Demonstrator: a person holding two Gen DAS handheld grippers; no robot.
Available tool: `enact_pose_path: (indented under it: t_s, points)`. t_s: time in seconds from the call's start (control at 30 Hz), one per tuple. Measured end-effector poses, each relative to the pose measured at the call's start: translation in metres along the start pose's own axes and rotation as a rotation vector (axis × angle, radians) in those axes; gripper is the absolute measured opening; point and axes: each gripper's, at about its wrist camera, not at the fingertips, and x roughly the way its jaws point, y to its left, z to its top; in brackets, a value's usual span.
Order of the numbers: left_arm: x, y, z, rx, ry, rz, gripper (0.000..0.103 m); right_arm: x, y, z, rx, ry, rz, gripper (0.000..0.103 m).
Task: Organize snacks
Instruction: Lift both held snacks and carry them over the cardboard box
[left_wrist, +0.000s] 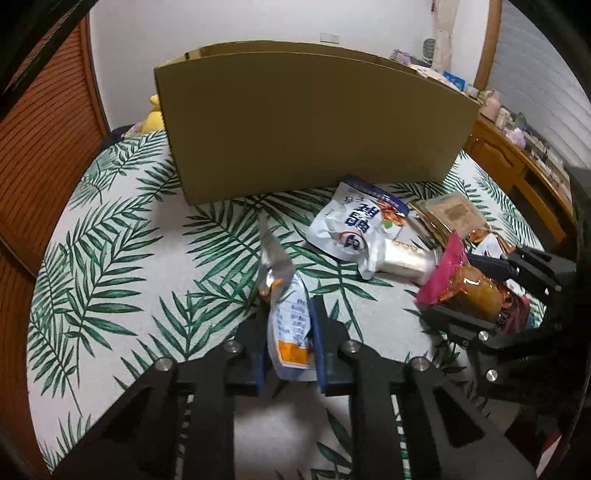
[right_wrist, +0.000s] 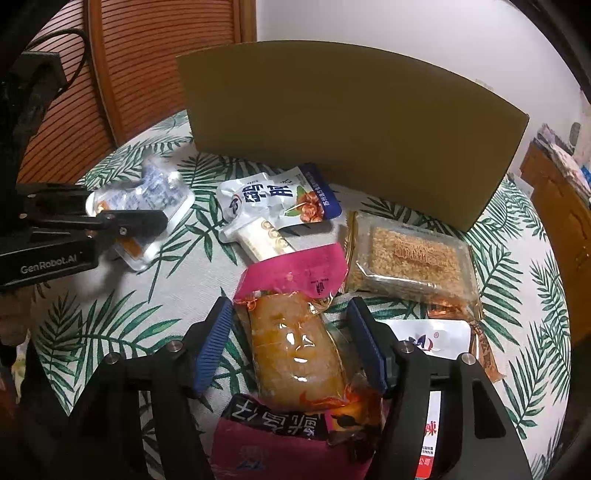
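My left gripper (left_wrist: 290, 332) is shut on a small silver-and-orange snack pouch (left_wrist: 290, 325), held over the leaf-print table; it also shows in the right wrist view (right_wrist: 147, 199). My right gripper (right_wrist: 291, 343) is open, its blue pads (right_wrist: 214, 343) on either side of a pink-topped pack of orange food (right_wrist: 295, 343), without pressing it. That pack shows in the left wrist view (left_wrist: 469, 288). A tall cardboard box (left_wrist: 314, 125) stands behind the snacks, its open top facing up.
A white-and-blue pouch (right_wrist: 273, 199) lies on a pale wrapped bar (right_wrist: 264, 236). A clear pack of sesame cake (right_wrist: 410, 258) and a white packet (right_wrist: 432, 339) lie to the right. A wooden cabinet (left_wrist: 517, 173) stands beyond the table's right edge.
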Motion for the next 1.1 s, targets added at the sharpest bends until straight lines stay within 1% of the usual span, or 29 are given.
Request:
enact_pose_path:
  t_s: [0.07, 0.13, 0.17, 0.2, 0.3, 0.4, 0.6, 0.87, 1.0, 1.1]
  points:
    - [-0.002, -0.003, 0.0, 0.008, -0.004, -0.004, 0.013, -0.001, -0.001, 0.001, -0.003, 0.013, -0.004, 0.065]
    - [-0.003, -0.003, 0.0, 0.006, -0.009, -0.001, 0.011, -0.002, -0.002, 0.001, -0.003, 0.032, 0.001, 0.061]
    - [-0.003, -0.003, -0.001, 0.001, -0.008, -0.006, 0.011, -0.003, -0.002, 0.001, -0.005, 0.037, 0.004, 0.05]
    - [-0.003, -0.002, -0.001, -0.004, -0.01, -0.012, 0.011, -0.004, -0.003, 0.002, -0.006, 0.045, 0.009, 0.044]
    - [-0.007, 0.0, -0.002, -0.022, -0.028, -0.034, 0.011, -0.006, 0.0, 0.001, -0.032, 0.062, 0.001, 0.04]
    - [-0.013, 0.003, -0.002, -0.033, -0.053, -0.049, 0.011, -0.008, 0.001, -0.001, -0.041, 0.057, -0.008, 0.04]
    - [-0.034, 0.004, 0.003, -0.033, -0.11, -0.064, 0.011, -0.026, -0.008, -0.001, 0.018, -0.004, 0.016, 0.04]
    - [-0.065, 0.004, 0.019, -0.055, -0.19, -0.094, 0.011, -0.079, -0.032, 0.007, 0.071, -0.128, 0.013, 0.04]
    - [-0.077, 0.003, 0.02, -0.072, -0.228, -0.116, 0.011, -0.098, -0.041, 0.016, 0.101, -0.17, 0.014, 0.04]
    - [-0.082, 0.001, 0.021, -0.068, -0.235, -0.117, 0.011, -0.108, -0.047, 0.024, 0.103, -0.187, 0.005, 0.04]
